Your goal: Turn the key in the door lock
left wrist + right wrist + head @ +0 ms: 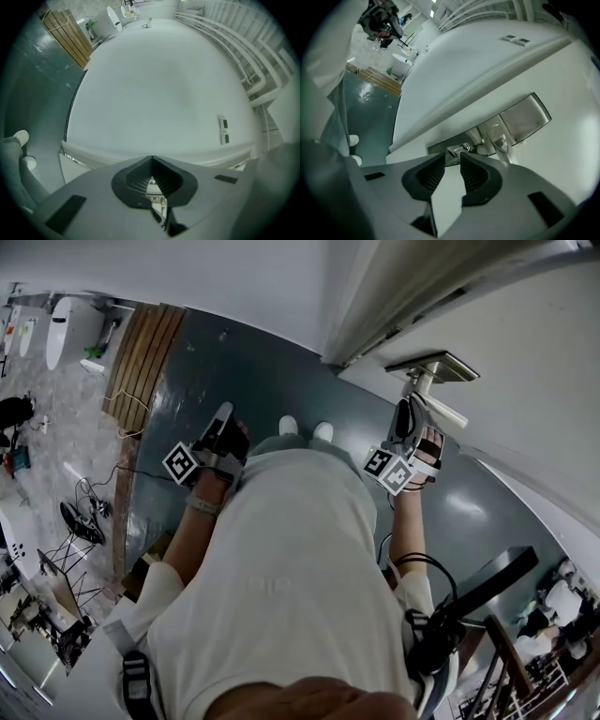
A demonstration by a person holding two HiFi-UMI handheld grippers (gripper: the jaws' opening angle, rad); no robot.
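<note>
- Hovering the right gripper (452,156) just short of the key (458,150), I am holding its jaws apart with nothing between them.
- The key is sticking out of the steel plate (525,119) on the door (562,159), beside the handle (502,143) and in line with the gap between the 2 pads.
- I am judging the step in hand as taking hold of the key, so I am aiming to push forward until its head is lying deep between the ribbed pads before closing.
- I am planning to roll about the key's own axis in 1 smooth turn, since prying sideways could be bending it or slipping off.
- I am watching the handle, which is crowding the right jaw.
- The left gripper (152,159) is idling, jaws together and empty, pointing at a bare wall (159,93) away from the key.
</note>
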